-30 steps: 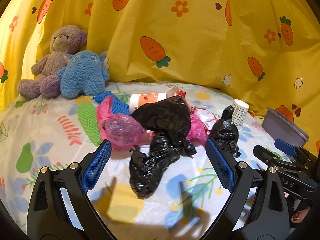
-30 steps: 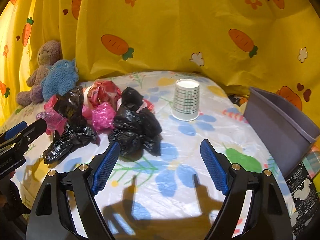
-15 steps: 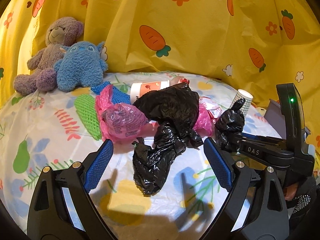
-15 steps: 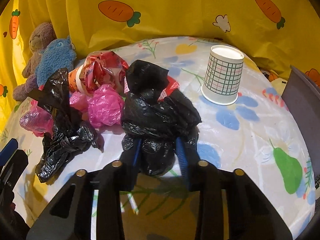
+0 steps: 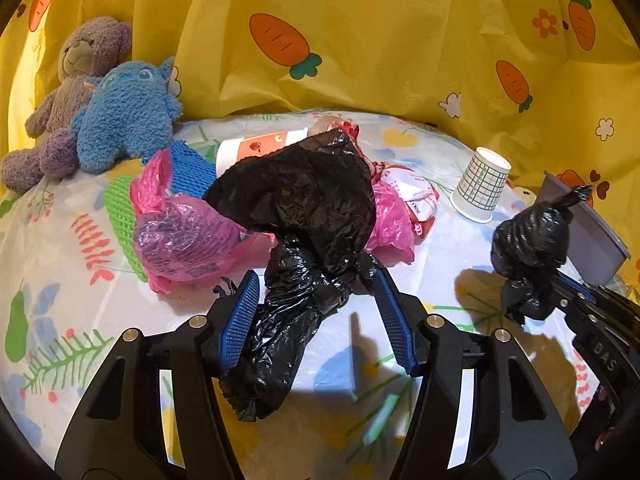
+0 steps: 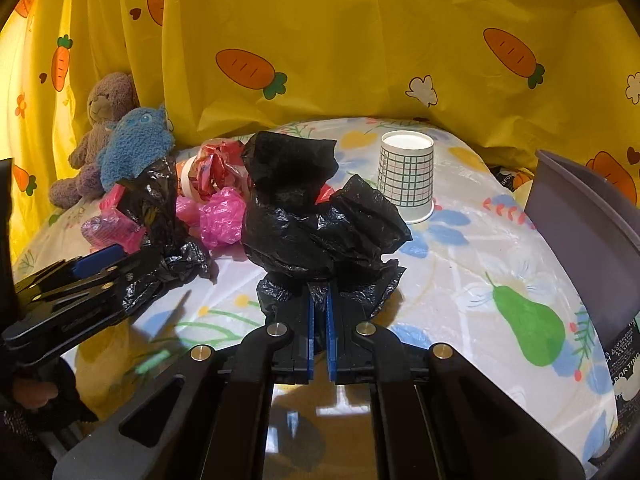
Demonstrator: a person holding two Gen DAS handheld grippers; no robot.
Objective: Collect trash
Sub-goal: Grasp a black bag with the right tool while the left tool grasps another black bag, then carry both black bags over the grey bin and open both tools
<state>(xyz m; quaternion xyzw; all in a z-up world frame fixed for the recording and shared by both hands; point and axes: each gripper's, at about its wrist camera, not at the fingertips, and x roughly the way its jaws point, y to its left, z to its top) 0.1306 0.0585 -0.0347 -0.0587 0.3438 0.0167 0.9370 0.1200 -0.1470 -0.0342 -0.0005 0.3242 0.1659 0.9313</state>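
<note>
A yellow curtain (image 5: 360, 60) printed with carrots and flowers is hanging in folds across the far side. A white cloth (image 6: 480, 264) patterned with pears and blossoms is covering the surface, and warm light is casting hard shadows near us.

The right gripper (image 6: 319, 312) is clamped on a crumpled black bag (image 6: 316, 220). Beyond it to the right stands an upturned checked paper cup (image 6: 407, 176); far right, a grey bin (image 6: 580, 216). To the left, the left gripper (image 6: 96, 276) straddles another black bag (image 6: 160, 216).
</note>
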